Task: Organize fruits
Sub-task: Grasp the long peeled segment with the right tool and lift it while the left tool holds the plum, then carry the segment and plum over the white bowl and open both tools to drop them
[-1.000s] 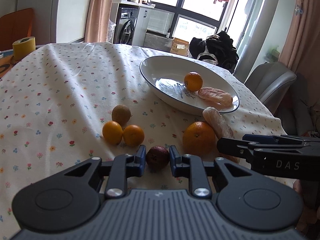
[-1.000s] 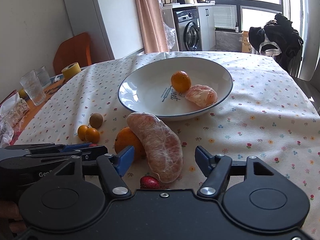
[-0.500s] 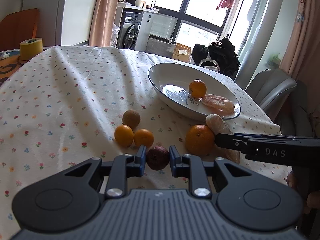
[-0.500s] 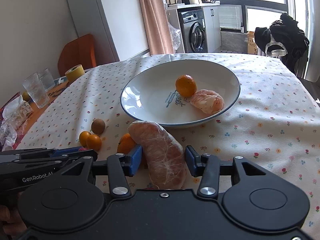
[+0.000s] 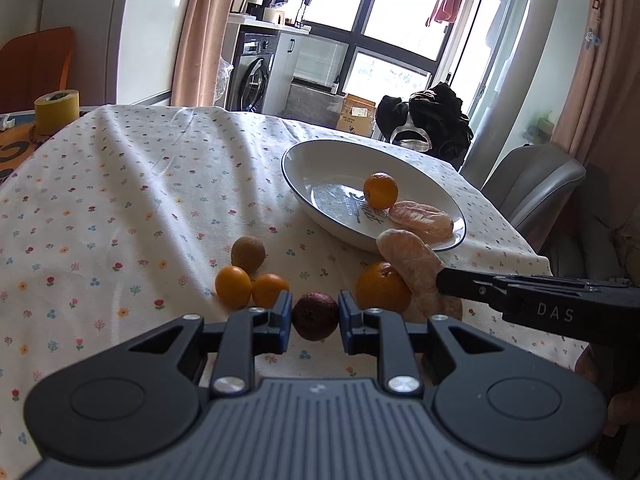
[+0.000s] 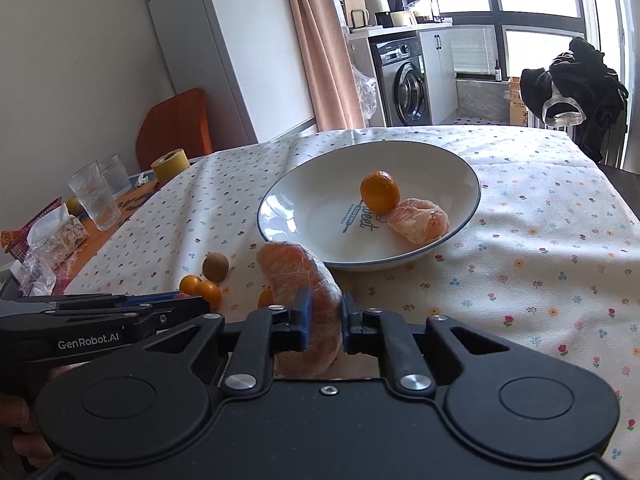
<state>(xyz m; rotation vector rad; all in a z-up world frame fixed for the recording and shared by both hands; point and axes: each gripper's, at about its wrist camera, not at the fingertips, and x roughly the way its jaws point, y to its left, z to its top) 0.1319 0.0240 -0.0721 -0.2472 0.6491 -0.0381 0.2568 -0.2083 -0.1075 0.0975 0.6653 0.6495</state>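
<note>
Left claw [image 5: 314, 316]: clenched on a small dark red fruit [image 5: 315, 315], blue pads pressed to both of its sides, low over the floral-cloth worktop [image 5: 120, 208].

Right claw [image 6: 323, 322]: clenched on a large peeled citrus segment [image 6: 298, 270], which juts forward and upward from between the pads. In the left wrist view the same segment [image 5: 408, 258] stands tilted just short of the bowl's near rim, in front of a whole orange [image 5: 382, 286].

White bowl [image 6: 320, 184], blue-rimmed: holds one small mandarin [image 6: 380, 191] and one peeled citrus piece [image 6: 419, 220], the two touching.

On the cloth, left of the orange: two small orange fruits [image 5: 252, 287] side by side and touching, with a round brown fruit [image 5: 248, 252] just behind them.

Worktop's far left edge, beyond the cloth: a yellow tape roll [image 6: 170, 165] and two drinking glasses [image 6: 96, 194].
</note>
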